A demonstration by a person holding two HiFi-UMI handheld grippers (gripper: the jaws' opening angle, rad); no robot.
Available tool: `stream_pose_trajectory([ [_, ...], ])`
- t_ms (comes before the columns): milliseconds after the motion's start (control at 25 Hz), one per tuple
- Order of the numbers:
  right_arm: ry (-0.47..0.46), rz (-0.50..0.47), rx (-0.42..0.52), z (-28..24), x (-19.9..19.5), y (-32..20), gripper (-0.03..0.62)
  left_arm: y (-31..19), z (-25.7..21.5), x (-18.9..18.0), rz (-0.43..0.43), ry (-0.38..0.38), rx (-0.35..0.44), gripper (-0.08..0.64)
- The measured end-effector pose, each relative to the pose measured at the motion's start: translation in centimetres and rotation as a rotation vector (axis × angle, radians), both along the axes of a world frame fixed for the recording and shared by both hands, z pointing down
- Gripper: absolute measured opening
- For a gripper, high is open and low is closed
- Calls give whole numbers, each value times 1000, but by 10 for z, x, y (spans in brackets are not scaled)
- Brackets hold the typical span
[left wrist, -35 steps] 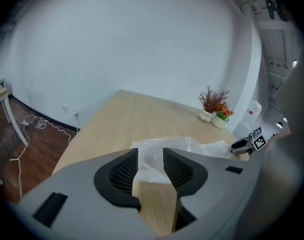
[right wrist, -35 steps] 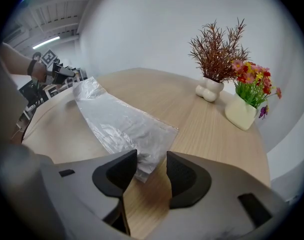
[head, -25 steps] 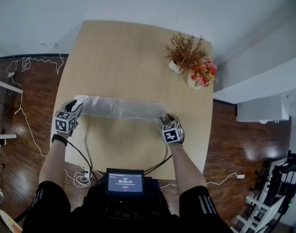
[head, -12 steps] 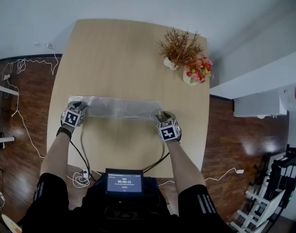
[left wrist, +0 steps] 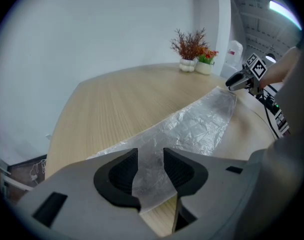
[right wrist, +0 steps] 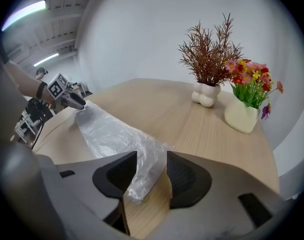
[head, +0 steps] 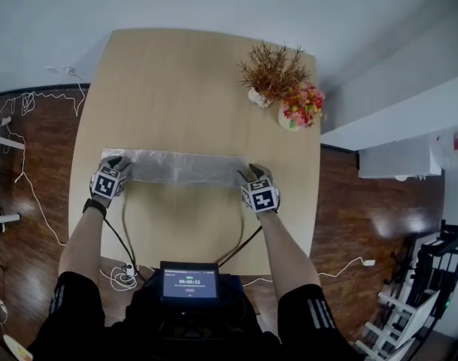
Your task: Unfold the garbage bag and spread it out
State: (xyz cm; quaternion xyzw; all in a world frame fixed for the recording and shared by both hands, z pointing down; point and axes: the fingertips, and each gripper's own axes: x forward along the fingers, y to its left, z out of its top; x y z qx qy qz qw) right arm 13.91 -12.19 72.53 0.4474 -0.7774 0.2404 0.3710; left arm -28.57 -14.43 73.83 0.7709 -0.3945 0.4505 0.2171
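A translucent garbage bag (head: pixel 183 168) stretches as a long folded strip across the wooden table (head: pixel 191 74), low over or on its top. My left gripper (head: pixel 117 170) is at the strip's left end, my right gripper (head: pixel 249 175) at its right end. In the left gripper view the bag (left wrist: pixel 201 121) runs from my left gripper (left wrist: pixel 150 156), whose jaws stand narrow with the film pinched between the pads, to the right gripper (left wrist: pixel 231 82). In the right gripper view the bag (right wrist: pixel 109 131) passes between the pads of my right gripper (right wrist: pixel 151 159), its end hanging just below them.
A dried plant in a white vase (head: pixel 270 74) and a pot of coloured flowers (head: pixel 300 110) stand at the table's far right corner. A small screen (head: pixel 189 283) sits by the person's chest. Cables (head: pixel 33 104) lie on the dark floor at the left.
The left gripper has come down and turned a little, bringing the bag's left end lower toward the table. The right gripper has barely moved. Both still have the bag.
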Motion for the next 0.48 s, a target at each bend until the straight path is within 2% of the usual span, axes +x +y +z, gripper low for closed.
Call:
stream_pose_trajectory([
  [200, -17, -31, -7, 0, -6, -17, 215, -8, -25, 19, -10, 58, 42, 161],
  [480, 10, -71, -39, 2, -19, -27, 188, -6, -31, 58, 70, 82, 61, 161],
])
